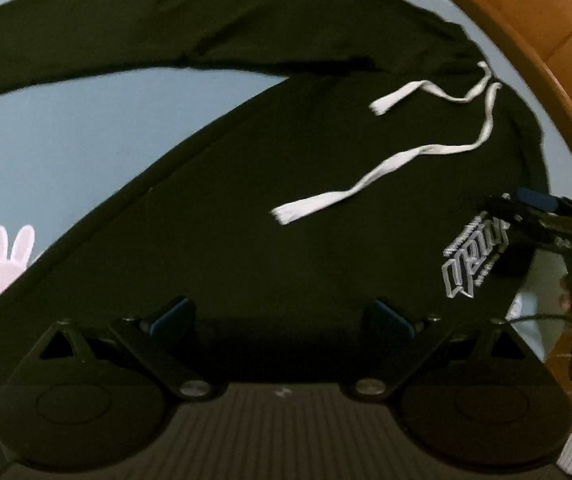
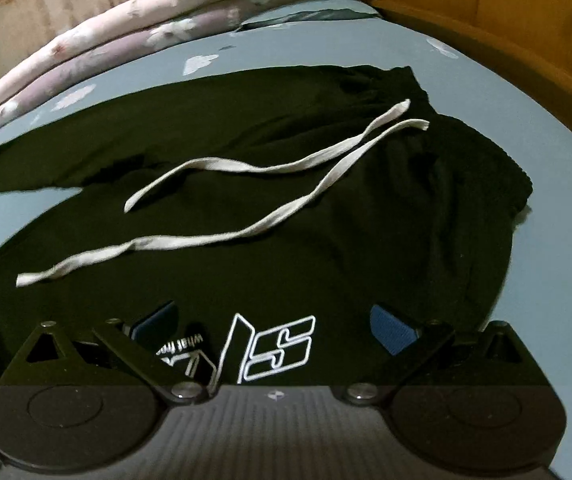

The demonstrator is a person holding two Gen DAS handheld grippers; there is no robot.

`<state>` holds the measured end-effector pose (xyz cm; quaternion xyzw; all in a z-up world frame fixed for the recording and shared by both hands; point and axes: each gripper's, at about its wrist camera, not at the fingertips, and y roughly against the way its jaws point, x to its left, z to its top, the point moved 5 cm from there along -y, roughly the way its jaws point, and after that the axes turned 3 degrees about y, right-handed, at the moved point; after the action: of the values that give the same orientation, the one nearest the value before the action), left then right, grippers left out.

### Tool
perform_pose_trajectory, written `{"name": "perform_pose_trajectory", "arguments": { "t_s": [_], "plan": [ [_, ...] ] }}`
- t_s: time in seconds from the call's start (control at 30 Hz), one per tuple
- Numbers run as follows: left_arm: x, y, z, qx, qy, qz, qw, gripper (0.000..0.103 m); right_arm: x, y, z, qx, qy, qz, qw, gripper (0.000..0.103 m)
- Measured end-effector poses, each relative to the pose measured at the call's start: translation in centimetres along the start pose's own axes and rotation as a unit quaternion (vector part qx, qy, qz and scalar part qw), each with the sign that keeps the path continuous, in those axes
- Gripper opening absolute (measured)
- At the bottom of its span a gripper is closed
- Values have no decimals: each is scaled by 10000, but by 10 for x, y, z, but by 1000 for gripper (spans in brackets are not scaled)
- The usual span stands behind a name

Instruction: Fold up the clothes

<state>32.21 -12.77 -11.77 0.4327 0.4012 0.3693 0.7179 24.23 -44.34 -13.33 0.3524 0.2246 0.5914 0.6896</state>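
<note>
both wrist views look forward and down from close above the black trousers [image 1: 286, 200] on the bed [image 1: 66, 140]. they share the white drawstring [image 2: 206, 236] and printed logo [image 1: 470, 264]; the left view catches the right gripper [image 1: 534, 208].

left gripper [image 1: 280, 316] spread wide over black trousers [image 1: 286, 240] | white drawstring [image 1: 386, 168] loose on top | blue sheet [image 1: 66, 140] beneath

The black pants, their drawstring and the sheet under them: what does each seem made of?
Pants: soft matte knit, perhaps cotton jersey; they lie limp with shallow wrinkles and no sheen. Drawstring: flat woven tape, off-white, probably cotton; its end looks frayed. Sheet: smooth light blue printed fabric; fibre cannot be told.
</note>
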Motion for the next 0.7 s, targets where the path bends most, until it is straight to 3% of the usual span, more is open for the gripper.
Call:
{"name": "perform_pose_trajectory", "arguments": {
  "t_s": [0.33,0.57,0.7],
  "plan": [
    [9,-1,2,-75,218,-392,9990,102,7,-6,-3,177,546,-215,9981,103],
    [4,3,-7,-149,-635,-532,9965,102,12,-10,-2,276,691,-382,9965,103],
    [13,16,-9,-378,-352,-394,9979,100,14,-9,-3,268,707,-496,9959,103]
  ]
}}
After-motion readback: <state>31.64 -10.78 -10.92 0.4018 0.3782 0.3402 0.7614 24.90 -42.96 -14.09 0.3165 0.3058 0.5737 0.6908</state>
